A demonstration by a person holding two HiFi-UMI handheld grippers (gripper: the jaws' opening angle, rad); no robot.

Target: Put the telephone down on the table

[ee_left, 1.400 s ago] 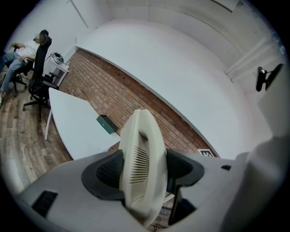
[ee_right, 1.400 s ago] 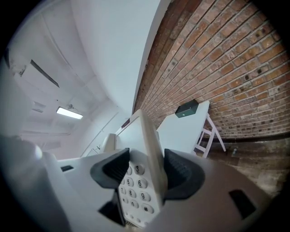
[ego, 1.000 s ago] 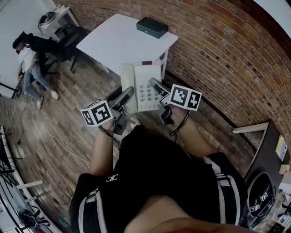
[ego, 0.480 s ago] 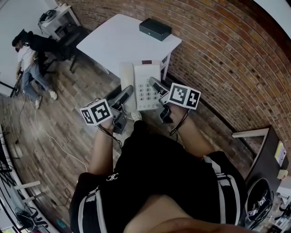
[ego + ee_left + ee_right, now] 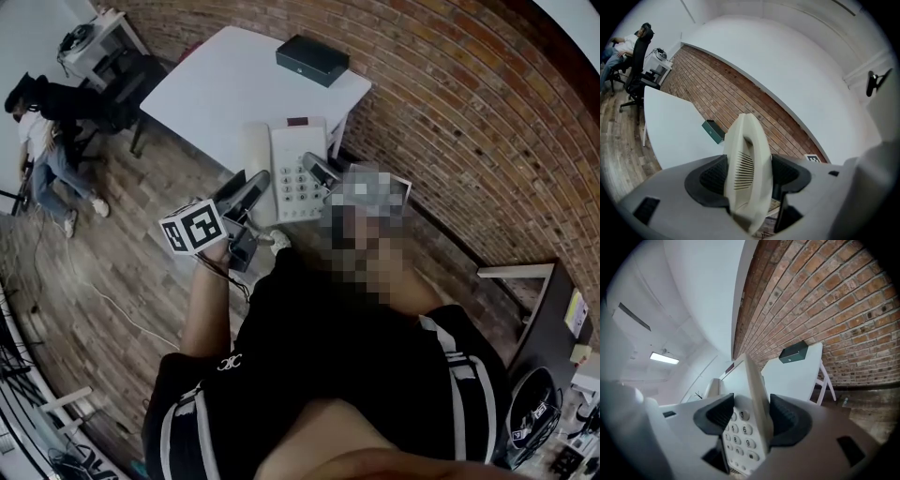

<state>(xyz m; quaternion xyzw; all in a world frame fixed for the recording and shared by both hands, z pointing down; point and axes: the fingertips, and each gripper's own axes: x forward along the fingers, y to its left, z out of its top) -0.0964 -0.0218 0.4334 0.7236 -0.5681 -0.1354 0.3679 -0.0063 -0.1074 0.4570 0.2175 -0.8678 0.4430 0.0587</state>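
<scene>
A cream desk telephone with a keypad hangs in the air at the near edge of the white table. My left gripper is shut on its left side, where the handset lies. In the left gripper view the phone's ribbed edge stands clamped between the dark pads of the left gripper. My right gripper is shut on the phone's right edge, and a mosaic patch partly hides it in the head view. In the right gripper view, the right gripper holds the phone's keypad side.
A black box lies at the table's far end, also seen as the box and the box. A brick wall runs along the right. A person sits on an office chair at far left, and a dark cabinet stands at right.
Both grippers have carried the telephone a little forward, so it now overlaps the table's near edge. Both stay shut on it.
</scene>
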